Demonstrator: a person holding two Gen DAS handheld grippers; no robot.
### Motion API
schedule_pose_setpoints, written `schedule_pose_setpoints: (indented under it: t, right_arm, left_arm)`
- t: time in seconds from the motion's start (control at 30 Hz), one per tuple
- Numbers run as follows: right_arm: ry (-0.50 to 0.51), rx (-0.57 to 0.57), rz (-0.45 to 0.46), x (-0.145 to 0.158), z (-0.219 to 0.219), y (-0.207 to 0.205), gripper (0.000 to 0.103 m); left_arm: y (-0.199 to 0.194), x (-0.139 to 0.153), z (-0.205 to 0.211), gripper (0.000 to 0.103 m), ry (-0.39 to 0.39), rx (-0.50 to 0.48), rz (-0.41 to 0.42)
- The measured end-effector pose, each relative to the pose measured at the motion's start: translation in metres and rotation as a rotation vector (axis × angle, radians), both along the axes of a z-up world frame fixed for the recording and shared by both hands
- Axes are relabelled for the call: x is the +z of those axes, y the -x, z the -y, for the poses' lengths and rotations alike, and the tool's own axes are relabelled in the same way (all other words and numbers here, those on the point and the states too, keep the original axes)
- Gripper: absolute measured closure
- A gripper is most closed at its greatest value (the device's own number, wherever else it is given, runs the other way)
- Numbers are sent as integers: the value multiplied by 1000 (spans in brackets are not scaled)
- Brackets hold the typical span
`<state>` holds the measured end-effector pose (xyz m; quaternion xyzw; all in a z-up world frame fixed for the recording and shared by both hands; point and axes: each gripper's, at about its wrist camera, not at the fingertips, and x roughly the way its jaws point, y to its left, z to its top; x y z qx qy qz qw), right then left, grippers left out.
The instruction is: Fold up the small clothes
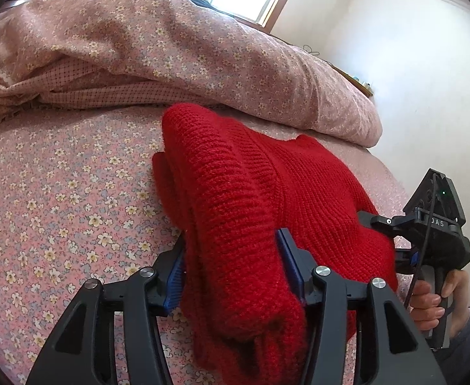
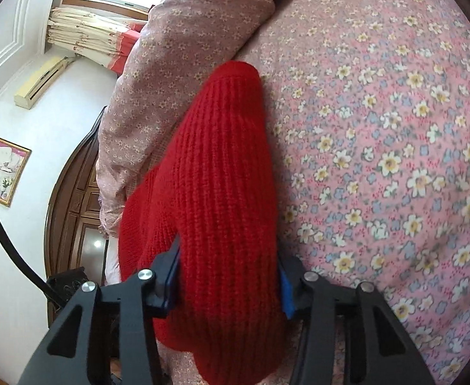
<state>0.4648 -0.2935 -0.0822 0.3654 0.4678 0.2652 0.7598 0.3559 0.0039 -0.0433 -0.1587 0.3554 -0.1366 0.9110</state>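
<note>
On the floral bed sheet, each hand-held gripper, left and right, was clamped on a thick bunch of the red knitted sweater. The bulky knit could have slipped free, spoiling the fold.

floral bedsheet, rumpled quilt, framed picture.

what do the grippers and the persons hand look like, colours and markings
Both grippers, the left gripper and the right gripper, have matte black linkage arms with round silver pivot pins and blue finger pads. The right one's body shows a green light, pale lettering and a black cable. A bare hand grips its handle.
</note>
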Motion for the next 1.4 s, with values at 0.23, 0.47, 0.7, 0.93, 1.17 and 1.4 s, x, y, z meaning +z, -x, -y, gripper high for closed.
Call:
schedule_pose_setpoints:
  t: [0.23,0.47,0.7,0.93,1.17,1.4]
  right_arm:
    - [-16,2,-1,-3,6,-2,49]
    - [8,25,58,2,1,0,43]
    - [145,-41,114,31,-14,9,35]
    - [380,-68,315,99,-39,32,34]
    - [515,-82,563,171,-65,88,27]
    - [654,-132,832,212,-87,173,10]
  left_arm:
    - [1,-2,1,56,-7,2,-3]
    - [0,0,3,56,-11,5,-10]
    - [0,27,15,39,-215,22,-29]
    - [30,73,24,37,-258,17,85]
    - [57,129,31,33,-237,30,202]
    - [116,172,31,22,-238,61,355]
